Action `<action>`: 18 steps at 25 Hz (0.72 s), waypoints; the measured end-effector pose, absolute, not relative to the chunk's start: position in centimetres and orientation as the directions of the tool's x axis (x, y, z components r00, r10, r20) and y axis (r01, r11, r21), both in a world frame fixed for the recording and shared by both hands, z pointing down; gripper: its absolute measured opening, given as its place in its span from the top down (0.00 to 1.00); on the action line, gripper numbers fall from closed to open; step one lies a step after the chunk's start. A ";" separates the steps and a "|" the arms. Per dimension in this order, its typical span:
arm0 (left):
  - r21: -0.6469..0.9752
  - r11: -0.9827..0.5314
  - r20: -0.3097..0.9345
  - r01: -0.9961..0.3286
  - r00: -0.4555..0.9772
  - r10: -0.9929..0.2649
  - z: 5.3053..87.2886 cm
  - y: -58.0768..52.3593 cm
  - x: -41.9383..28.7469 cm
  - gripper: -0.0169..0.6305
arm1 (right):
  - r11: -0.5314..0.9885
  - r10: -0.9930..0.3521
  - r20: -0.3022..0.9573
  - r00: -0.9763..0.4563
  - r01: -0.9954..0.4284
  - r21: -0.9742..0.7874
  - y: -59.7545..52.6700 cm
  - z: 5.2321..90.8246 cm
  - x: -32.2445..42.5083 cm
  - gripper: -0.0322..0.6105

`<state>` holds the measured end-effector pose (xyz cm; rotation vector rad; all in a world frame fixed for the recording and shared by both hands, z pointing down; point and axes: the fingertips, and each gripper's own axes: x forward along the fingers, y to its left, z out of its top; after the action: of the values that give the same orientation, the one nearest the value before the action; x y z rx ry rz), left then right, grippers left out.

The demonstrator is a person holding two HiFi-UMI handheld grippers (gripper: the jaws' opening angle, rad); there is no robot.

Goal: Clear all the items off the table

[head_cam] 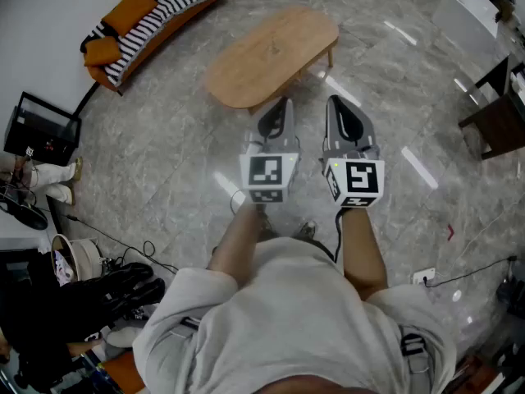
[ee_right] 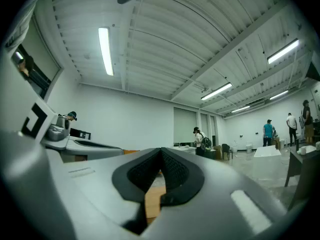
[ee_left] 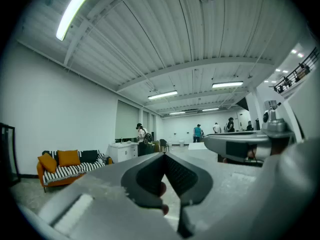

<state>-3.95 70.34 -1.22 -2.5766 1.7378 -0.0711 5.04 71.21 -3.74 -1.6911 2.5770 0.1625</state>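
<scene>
The oval wooden table (head_cam: 271, 52) stands on the marble floor ahead of me, and I see nothing on its top. Both grippers are held side by side at chest height, pointing toward its near end. My left gripper (head_cam: 283, 102) is shut with nothing between its jaws; in the left gripper view its tips (ee_left: 164, 155) meet. My right gripper (head_cam: 332, 99) is also shut and holds nothing, its tips (ee_right: 161, 150) touching. A strip of the table's wood (ee_right: 152, 199) shows through the gap below the right jaws.
An orange sofa (head_cam: 148, 19) with striped cushions lines the far left wall. A dark chair (head_cam: 496, 117) stands at the right edge. A black box (head_cam: 39, 128), bags and cables (head_cam: 107, 290) lie at my left. Several people (ee_right: 200, 139) stand far across the hall.
</scene>
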 end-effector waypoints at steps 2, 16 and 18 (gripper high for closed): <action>-0.051 -0.373 0.024 -0.926 0.373 -0.928 -1.2 70.3 -3.5 0.94 | 0.399 -0.910 -0.099 -0.403 -0.915 0.057 71.2 -3.7 5.4 0.94; -0.033 -0.291 0.048 -0.956 0.290 -0.956 0.8 66.6 -4.3 0.94 | 0.415 -0.905 -0.090 -0.415 -0.910 0.020 67.7 -1.3 7.4 0.94; -0.013 -0.290 0.059 -0.957 0.289 -0.956 1.8 65.1 -4.7 0.94 | 0.412 -0.908 -0.076 -0.413 -0.911 0.020 66.5 -0.6 7.1 0.94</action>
<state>-4.71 65.11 1.78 -2.5414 1.8860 -0.0868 7.12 66.47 -0.57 -1.6723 2.5949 0.0898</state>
